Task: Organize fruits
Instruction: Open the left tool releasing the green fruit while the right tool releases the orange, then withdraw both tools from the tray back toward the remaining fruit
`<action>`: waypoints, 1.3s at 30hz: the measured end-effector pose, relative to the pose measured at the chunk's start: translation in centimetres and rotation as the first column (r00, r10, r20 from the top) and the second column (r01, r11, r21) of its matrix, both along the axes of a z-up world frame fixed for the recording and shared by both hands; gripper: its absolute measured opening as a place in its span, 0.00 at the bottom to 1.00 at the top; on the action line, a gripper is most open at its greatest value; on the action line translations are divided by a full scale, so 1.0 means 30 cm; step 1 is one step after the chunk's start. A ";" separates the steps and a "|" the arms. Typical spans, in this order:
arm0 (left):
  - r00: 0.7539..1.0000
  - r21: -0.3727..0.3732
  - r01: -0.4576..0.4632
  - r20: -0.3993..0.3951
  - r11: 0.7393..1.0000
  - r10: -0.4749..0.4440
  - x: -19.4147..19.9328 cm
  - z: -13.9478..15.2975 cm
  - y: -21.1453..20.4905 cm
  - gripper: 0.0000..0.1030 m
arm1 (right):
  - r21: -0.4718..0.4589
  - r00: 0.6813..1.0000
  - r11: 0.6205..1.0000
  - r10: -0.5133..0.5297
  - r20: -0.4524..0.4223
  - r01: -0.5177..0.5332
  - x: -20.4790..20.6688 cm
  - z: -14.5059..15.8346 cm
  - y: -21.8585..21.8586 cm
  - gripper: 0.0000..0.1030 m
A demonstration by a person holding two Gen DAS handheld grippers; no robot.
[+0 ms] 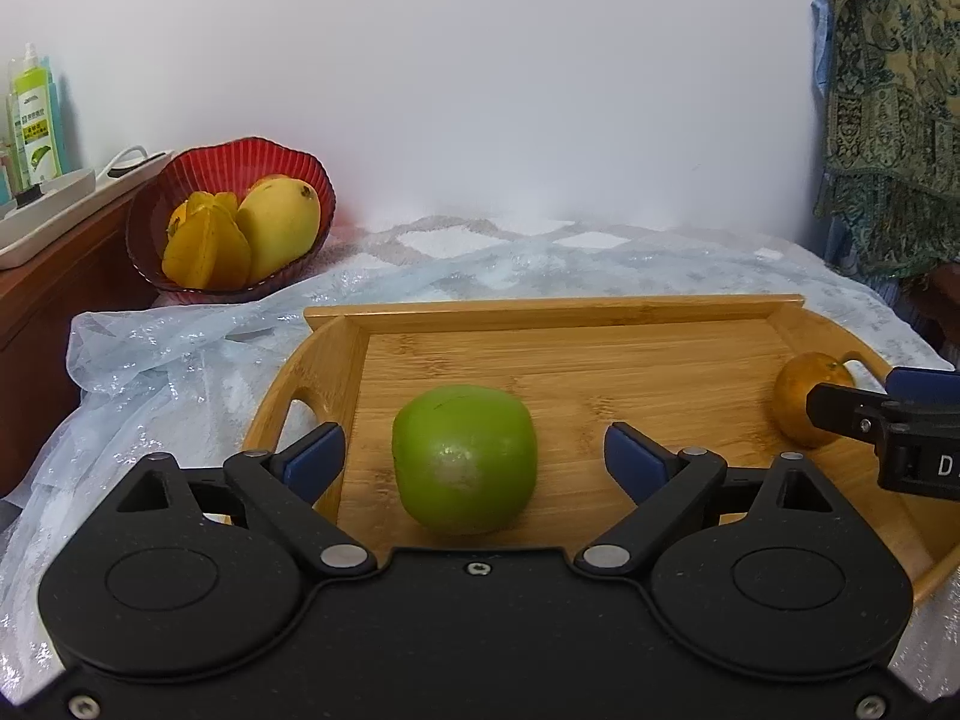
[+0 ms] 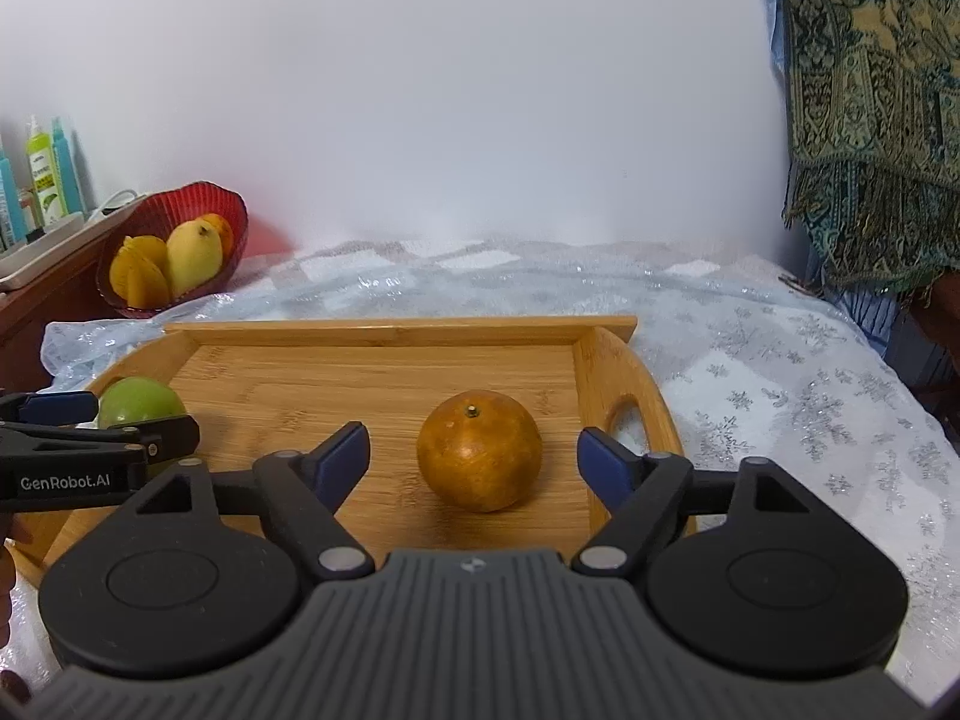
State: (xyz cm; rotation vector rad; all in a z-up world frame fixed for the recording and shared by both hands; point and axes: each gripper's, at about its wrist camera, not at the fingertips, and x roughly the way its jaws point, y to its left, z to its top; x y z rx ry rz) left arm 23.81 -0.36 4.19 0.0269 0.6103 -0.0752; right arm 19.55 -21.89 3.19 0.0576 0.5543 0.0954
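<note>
A wooden tray point(image 1: 600, 315) with cut-out handles sits on a pale, glittery cloth point(image 2: 780, 360) over a table. Two fruits rest on its floor, well apart. Toward the left end is a smooth green apple point(image 1: 464, 459), rounded, with a dull pale patch on its near side. The left gripper point(image 1: 474, 459) stands wide open around it, blue pads clear of the skin on both sides. Toward the right end is an orange point(image 2: 479, 450), mottled brownish, stem end up. The right gripper point(image 2: 474, 468) is likewise spread wide, both pads apart from the fruit. Behind the tray, at far left, a red ribbed bowl point(image 1: 228, 162) holds a yellow mango point(image 1: 279, 228) and what may be a starfruit point(image 1: 207, 249), slightly blurred
</note>
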 end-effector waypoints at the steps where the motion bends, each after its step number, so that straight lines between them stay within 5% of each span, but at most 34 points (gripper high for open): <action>1: 1.000 0.001 -0.001 0.004 1.000 0.001 -0.012 0.004 0.000 0.91 | -0.004 1.000 1.000 0.002 0.009 -0.002 -0.015 0.005 0.002 0.87; 14: 0.997 -0.016 0.023 0.068 1.000 -0.022 -0.237 0.068 0.015 0.96 | -0.010 0.989 1.000 -0.005 0.146 0.007 -0.249 0.056 -0.018 0.96; 23: 0.992 -0.125 0.027 0.128 0.992 -0.011 -0.435 0.051 0.052 0.97 | -0.019 0.974 0.997 -0.072 0.214 0.078 -0.456 0.014 -0.013 1.00; 39: 0.980 -0.065 0.015 0.200 0.998 -0.002 -0.828 -0.071 0.018 0.99 | -0.065 0.965 0.986 -0.138 0.222 0.156 -0.689 -0.098 -0.001 0.99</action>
